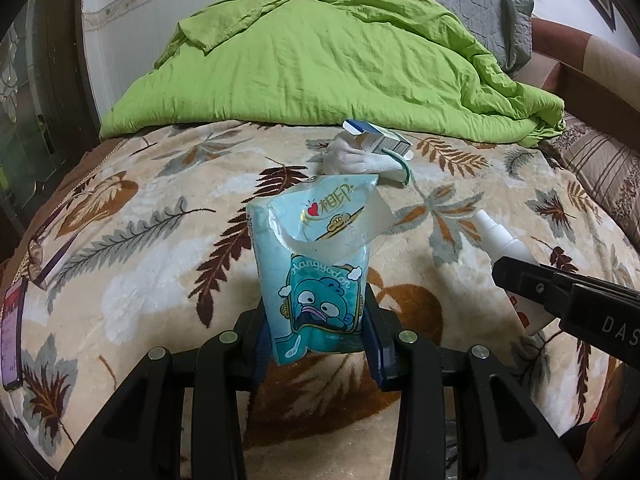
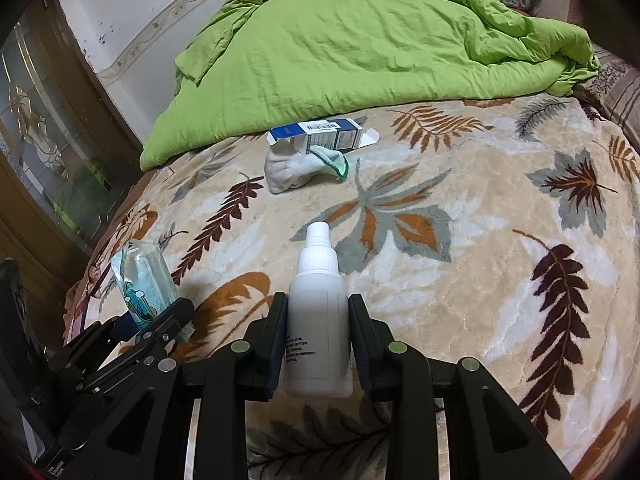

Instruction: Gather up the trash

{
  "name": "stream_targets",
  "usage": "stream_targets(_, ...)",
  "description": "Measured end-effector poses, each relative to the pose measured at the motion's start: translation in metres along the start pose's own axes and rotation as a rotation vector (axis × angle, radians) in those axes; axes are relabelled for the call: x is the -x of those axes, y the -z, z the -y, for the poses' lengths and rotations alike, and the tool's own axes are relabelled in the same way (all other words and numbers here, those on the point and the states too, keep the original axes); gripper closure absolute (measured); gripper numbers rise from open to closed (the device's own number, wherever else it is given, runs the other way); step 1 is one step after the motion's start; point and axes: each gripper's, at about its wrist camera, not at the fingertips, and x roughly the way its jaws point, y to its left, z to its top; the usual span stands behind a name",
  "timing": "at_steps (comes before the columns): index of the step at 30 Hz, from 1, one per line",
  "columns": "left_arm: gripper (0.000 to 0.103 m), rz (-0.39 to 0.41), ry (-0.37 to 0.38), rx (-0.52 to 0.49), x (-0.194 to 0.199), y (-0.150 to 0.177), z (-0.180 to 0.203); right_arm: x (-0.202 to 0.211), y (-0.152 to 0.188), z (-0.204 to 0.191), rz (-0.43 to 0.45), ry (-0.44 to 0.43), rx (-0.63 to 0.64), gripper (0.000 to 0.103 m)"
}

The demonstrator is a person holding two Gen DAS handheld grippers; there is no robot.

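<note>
My left gripper is shut on a light blue tissue pack with a cartoon print and a torn open top, held upright above the bed. The same tissue pack shows at the left of the right wrist view, in the left gripper. My right gripper is shut on a white spray bottle, nozzle pointing away. That spray bottle and the right gripper's finger enter the left wrist view from the right. Farther off lie an open blue and white carton and a white sock.
A leaf-patterned beige blanket covers the bed. A rumpled green duvet is heaped at the far side, with a grey pillow behind it. The carton and sock lie just ahead. A wooden door frame stands left.
</note>
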Motion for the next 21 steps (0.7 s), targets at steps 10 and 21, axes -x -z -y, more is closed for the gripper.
stream_targets(10,0.066,0.009,-0.005,-0.009,0.0009,-0.0008,0.0015,0.0001,-0.0002,0.0008,0.001,-0.003,-0.001,0.070)
stream_targets(21,0.066,0.009,-0.003,-0.020,0.0012,-0.0003,0.0063,0.0037,-0.0020,0.0037,0.010,-0.012,-0.016,0.070)
